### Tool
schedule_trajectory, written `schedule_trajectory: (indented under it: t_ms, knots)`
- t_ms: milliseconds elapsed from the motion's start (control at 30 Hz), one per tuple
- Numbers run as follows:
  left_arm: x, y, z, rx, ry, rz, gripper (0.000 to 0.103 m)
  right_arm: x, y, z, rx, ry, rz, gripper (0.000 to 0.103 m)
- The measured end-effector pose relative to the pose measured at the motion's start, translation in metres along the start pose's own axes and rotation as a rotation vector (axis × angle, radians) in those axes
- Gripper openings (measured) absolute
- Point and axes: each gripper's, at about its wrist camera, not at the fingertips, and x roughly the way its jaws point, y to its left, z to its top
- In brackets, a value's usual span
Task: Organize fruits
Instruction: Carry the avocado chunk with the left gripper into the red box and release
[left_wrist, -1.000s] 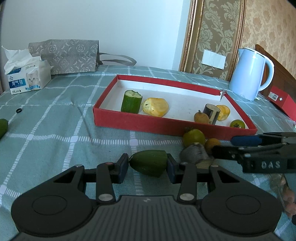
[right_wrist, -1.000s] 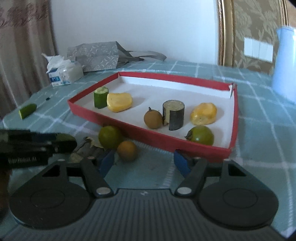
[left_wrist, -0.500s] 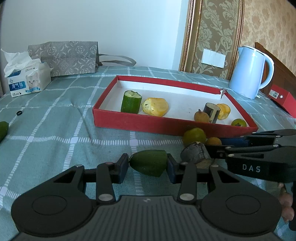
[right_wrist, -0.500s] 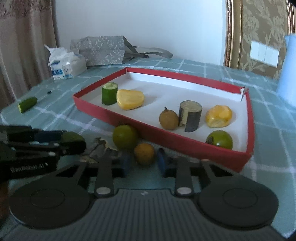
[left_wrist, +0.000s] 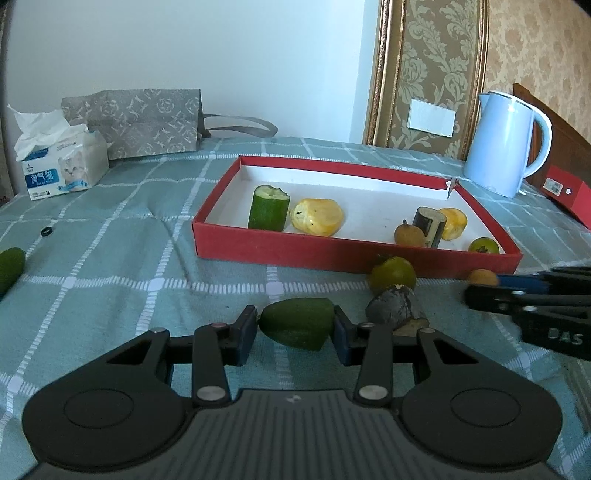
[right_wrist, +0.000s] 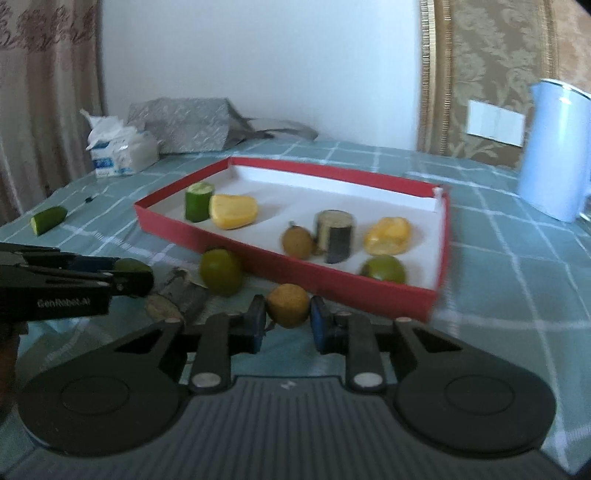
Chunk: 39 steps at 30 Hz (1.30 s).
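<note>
My left gripper (left_wrist: 295, 326) is shut on a green cucumber end piece (left_wrist: 297, 323), just above the checked cloth. My right gripper (right_wrist: 288, 317) is shut on a small round brown-orange fruit (right_wrist: 288, 304), lifted in front of the red tray (right_wrist: 332, 282). The same fruit shows in the left wrist view (left_wrist: 482, 277) at the tip of the right gripper. The tray (left_wrist: 332, 253) holds a cucumber chunk (left_wrist: 269, 207), two yellow pieces, a dark cylinder, a brown fruit and a green fruit. A green round fruit (left_wrist: 392, 273) and a grey-brown lump (left_wrist: 395, 312) lie in front of it.
A white kettle (left_wrist: 506, 144) stands at the back right beside a red box (left_wrist: 569, 195). A tissue pack (left_wrist: 61, 168) and a grey paper bag (left_wrist: 136, 122) sit at the back left. Another cucumber piece (right_wrist: 48, 219) lies at the far left.
My right gripper closed on the small brown-orange fruit and lifted it off the cloth toward the right. My left gripper kept its hold on the cucumber piece and barely moved.
</note>
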Motion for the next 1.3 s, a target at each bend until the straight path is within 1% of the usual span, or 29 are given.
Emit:
schedule_trajectory:
  t_ms: [133, 233, 333, 467, 600, 733, 833, 900, 1067, 1200, 1300]
  knots:
    - [-0.004, 0.0, 0.0, 0.008, -0.022, 0.012, 0.041, -0.003, -0.014, -0.007, 0.05, 0.007, -0.025, 0.024]
    - [-0.006, 0.001, 0.0, 0.0, -0.033, 0.016, 0.041, -0.005, -0.017, -0.01, 0.072, 0.013, -0.021, 0.024]
    - [-0.007, 0.005, 0.002, -0.027, -0.037, 0.01, 0.041, -0.008, -0.008, -0.014, 0.019, -0.005, -0.054, 0.024]
    - [-0.009, 0.005, 0.011, -0.053, -0.046, -0.011, 0.041, -0.011, -0.003, -0.015, 0.001, -0.017, -0.055, 0.024]
    - [-0.004, -0.011, 0.03, 0.009, -0.064, 0.012, 0.041, -0.013, -0.003, -0.015, 0.004, -0.021, -0.048, 0.024]
    - [0.011, -0.032, 0.052, 0.062, -0.081, 0.001, 0.041, -0.014, -0.002, -0.015, -0.004, -0.027, -0.052, 0.024]
    - [0.031, -0.048, 0.066, 0.098, -0.076, 0.002, 0.041, -0.012, -0.002, -0.015, -0.005, -0.022, -0.05, 0.024]
    - [0.044, -0.055, 0.072, 0.104, -0.064, 0.0, 0.041, -0.011, -0.002, -0.015, -0.004, -0.017, -0.048, 0.025]
    - [0.075, -0.064, 0.079, 0.118, -0.03, -0.01, 0.041, -0.007, -0.003, -0.015, -0.002, 0.001, -0.041, 0.024]
    - [0.092, -0.066, 0.08, 0.132, -0.01, -0.011, 0.041, -0.004, -0.005, -0.014, 0.01, 0.012, -0.034, 0.024]
    - [0.097, -0.07, 0.082, 0.16, -0.025, -0.008, 0.041, -0.003, -0.006, -0.014, 0.017, 0.02, -0.029, 0.024]
